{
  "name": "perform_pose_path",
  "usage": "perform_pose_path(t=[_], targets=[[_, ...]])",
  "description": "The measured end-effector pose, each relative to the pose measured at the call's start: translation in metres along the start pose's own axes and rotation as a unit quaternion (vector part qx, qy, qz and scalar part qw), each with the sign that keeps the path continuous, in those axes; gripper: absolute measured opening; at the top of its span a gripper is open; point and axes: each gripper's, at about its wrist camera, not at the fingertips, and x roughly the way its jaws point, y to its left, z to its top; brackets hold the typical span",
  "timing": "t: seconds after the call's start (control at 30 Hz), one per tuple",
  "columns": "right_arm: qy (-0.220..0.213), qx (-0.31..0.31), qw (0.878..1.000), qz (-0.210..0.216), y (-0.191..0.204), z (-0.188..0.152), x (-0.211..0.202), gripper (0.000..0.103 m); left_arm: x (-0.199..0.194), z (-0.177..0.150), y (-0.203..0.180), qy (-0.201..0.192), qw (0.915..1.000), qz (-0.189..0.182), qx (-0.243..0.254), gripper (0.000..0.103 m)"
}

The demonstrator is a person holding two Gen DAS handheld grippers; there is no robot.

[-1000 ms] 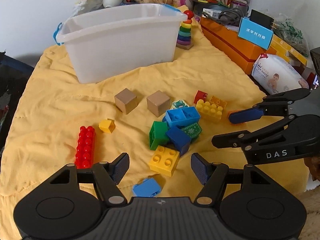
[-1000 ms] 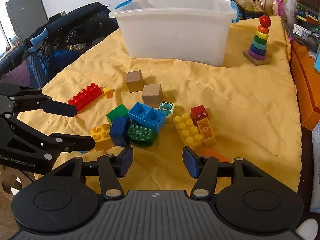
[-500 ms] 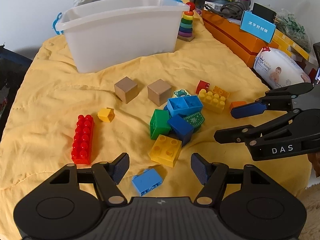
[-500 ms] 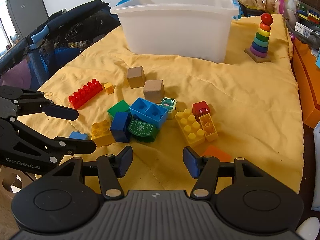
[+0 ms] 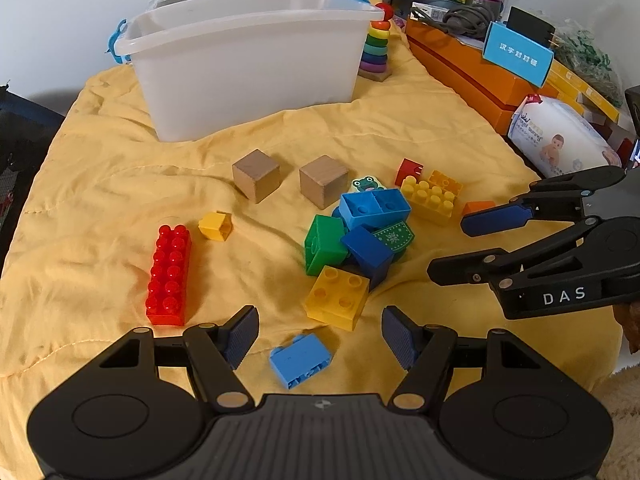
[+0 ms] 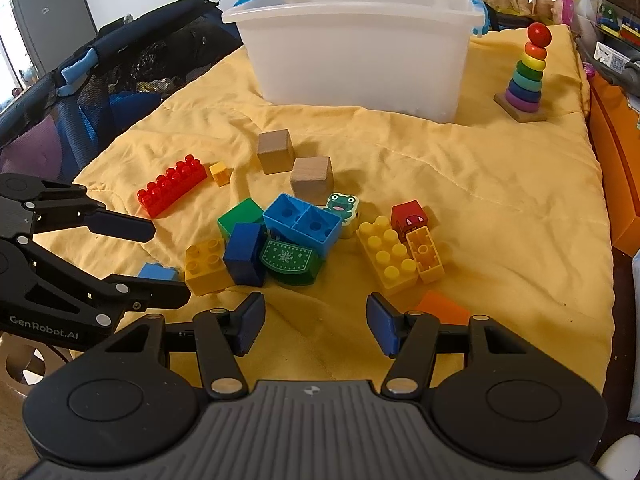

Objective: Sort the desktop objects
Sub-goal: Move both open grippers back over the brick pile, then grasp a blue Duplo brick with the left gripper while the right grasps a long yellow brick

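Note:
Toy bricks lie scattered on a yellow blanket (image 5: 100, 184) in front of a white bin (image 5: 248, 72). A heap holds green (image 5: 322, 246), blue (image 5: 374, 208) and yellow (image 5: 336, 296) bricks. Left of it lie a long red brick (image 5: 169, 276), a small yellow brick (image 5: 216, 226) and two wooden cubes (image 5: 256, 176). My left gripper (image 5: 319, 336) hovers open over a light blue brick (image 5: 300, 356) near the front edge. My right gripper (image 6: 316, 328) stands open and empty, just short of the heap, with an orange piece (image 6: 440, 306) by its right finger.
A rainbow ring stacker (image 6: 526, 76) stands right of the bin. Orange boxes (image 5: 472, 68) and a pack of wipes (image 5: 560, 140) line the blanket's right side. A dark mesh playpen (image 6: 100, 80) borders the left. Bags and toys crowd behind the bin.
The left gripper has drawn back slightly, so the light blue brick shows more fully between its fingers. The right gripper has held still. No brick has moved.

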Motion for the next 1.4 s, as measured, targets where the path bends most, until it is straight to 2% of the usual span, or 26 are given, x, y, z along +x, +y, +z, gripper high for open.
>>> perform_pose_path(t=[0.1, 0.37, 0.53, 0.67, 0.83, 1.0, 1.13, 1.17, 1.23, 1.33, 1.4], targets=[[-0.001, 0.006, 1.000, 0.003, -0.003, -0.001, -0.001, 0.060, 0.000, 0.000, -0.001, -0.005, 0.9999, -0.008, 0.004, 0.071], [0.003, -0.012, 1.000, 0.005, 0.002, -0.001, 0.000, 0.052, 0.000, -0.001, -0.002, -0.004, 0.9999, -0.014, 0.005, 0.071], [0.001, -0.026, 1.000, 0.005, 0.007, -0.001, 0.001, 0.041, -0.001, -0.002, -0.007, -0.006, 0.9995, -0.026, 0.018, 0.068], [0.000, -0.019, 1.000, 0.003, 0.006, 0.000, 0.002, 0.041, -0.001, -0.003, -0.011, -0.007, 0.9989, -0.039, 0.027, 0.067], [-0.020, -0.019, 0.999, -0.019, 0.002, 0.006, -0.001, 0.041, -0.002, -0.004, -0.012, -0.008, 0.9987, -0.039, 0.033, 0.067], [-0.022, -0.031, 0.998, -0.051, -0.003, 0.007, 0.001, 0.041, -0.007, 0.000, -0.011, -0.023, 0.9982, -0.043, 0.035, 0.059], [-0.041, -0.065, 0.995, -0.059, -0.010, 0.020, 0.005, 0.039, -0.012, 0.015, -0.018, -0.043, 0.9961, -0.051, 0.058, 0.059], [-0.035, -0.074, 0.995, -0.056, -0.012, 0.024, 0.010, 0.039, -0.012, 0.021, -0.020, -0.048, 0.9952, -0.053, 0.068, 0.059], [-0.019, -0.078, 0.996, -0.040, -0.016, 0.029, 0.020, 0.031, -0.010, 0.031, -0.026, -0.054, 0.9926, -0.053, 0.095, 0.059], [-0.011, -0.104, 0.993, -0.056, -0.018, 0.029, 0.028, 0.031, 0.002, 0.047, -0.035, -0.042, 0.9868, -0.043, 0.150, 0.059], [0.006, -0.095, 0.994, -0.058, -0.026, 0.027, 0.033, 0.031, 0.009, 0.056, -0.040, -0.036, 0.9822, -0.051, 0.177, 0.057]])
